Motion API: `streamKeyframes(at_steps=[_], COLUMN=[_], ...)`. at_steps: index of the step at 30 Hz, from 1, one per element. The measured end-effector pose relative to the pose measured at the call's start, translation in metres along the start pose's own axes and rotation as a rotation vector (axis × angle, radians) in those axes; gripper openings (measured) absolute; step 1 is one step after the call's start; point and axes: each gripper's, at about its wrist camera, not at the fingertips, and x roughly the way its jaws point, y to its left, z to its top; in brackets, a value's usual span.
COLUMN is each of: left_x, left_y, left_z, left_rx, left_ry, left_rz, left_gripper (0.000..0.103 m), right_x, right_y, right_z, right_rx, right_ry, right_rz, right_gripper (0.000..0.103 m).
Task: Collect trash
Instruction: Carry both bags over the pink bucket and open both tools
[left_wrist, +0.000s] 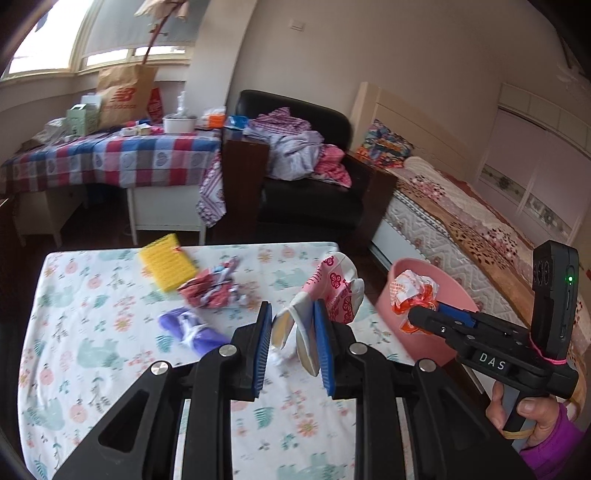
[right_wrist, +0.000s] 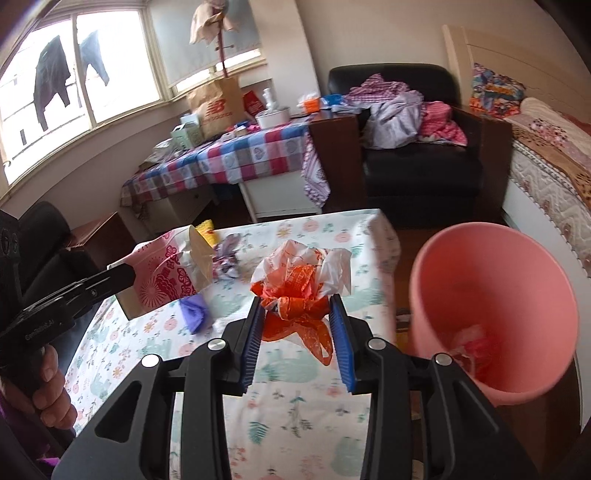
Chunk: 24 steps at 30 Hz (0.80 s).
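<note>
Soft window (right_wrist: 74, 74) daylight; fisheye edges dark, slight blur.

A crinkled, glossy orange-and-white plastic bag (right_wrist: 295, 291) and a pink printed pouch (left_wrist: 334, 291), seemingly foil-lined, contrast with the matt floral cotton tablecloth (left_wrist: 110, 354). The pink bin (right_wrist: 495, 295) is smooth matt plastic; ribbed blue rubber pads (left_wrist: 325, 350) line black plastic grippers.

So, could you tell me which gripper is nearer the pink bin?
Right. The right gripper, holding an orange bag, is beside the pink bin; the left gripper, holding a pink packet, is over the table.
</note>
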Motion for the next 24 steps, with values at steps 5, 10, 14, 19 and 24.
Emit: streamKeyframes(at_steps=[5, 10, 14, 19, 24], left_x=[0.02, 0.044, 0.063, 0.087, 0.107], left_y=[-0.029, -0.061, -0.086, -0.118, -0.143], left_z=[0.007, 0.014, 0.016, 0.017, 0.013], left_rx=[0.044, 0.08, 0.121, 0.19, 0.243], left_ry=[0.012, 0.039, 0.056, 0.08, 0.102], left_rz=[-0.061, -0.125, -0.156, -0.176, -0.19], left_gripper=[0.022, 0.022, 0.022, 0.022, 0.022], right_x=[-0.01, -0.019, -0.021, -0.021, -0.02], right_y=[-0.037, -0.067, -0.087, -0.11, -0.127], right_z=[0.0, -0.002, -0.004, -0.007, -0.012], right_rx=[0.064, 0.101, 0.132, 0.165, 0.206], right_ry=[-0.015, -0.025, -0.026, -0.022, -0.013], right_rz=[-0.064, -0.123, -0.166, -0.218, -0.243], right_gripper=[0.036, 0.036, 0.036, 0.036, 0.036])
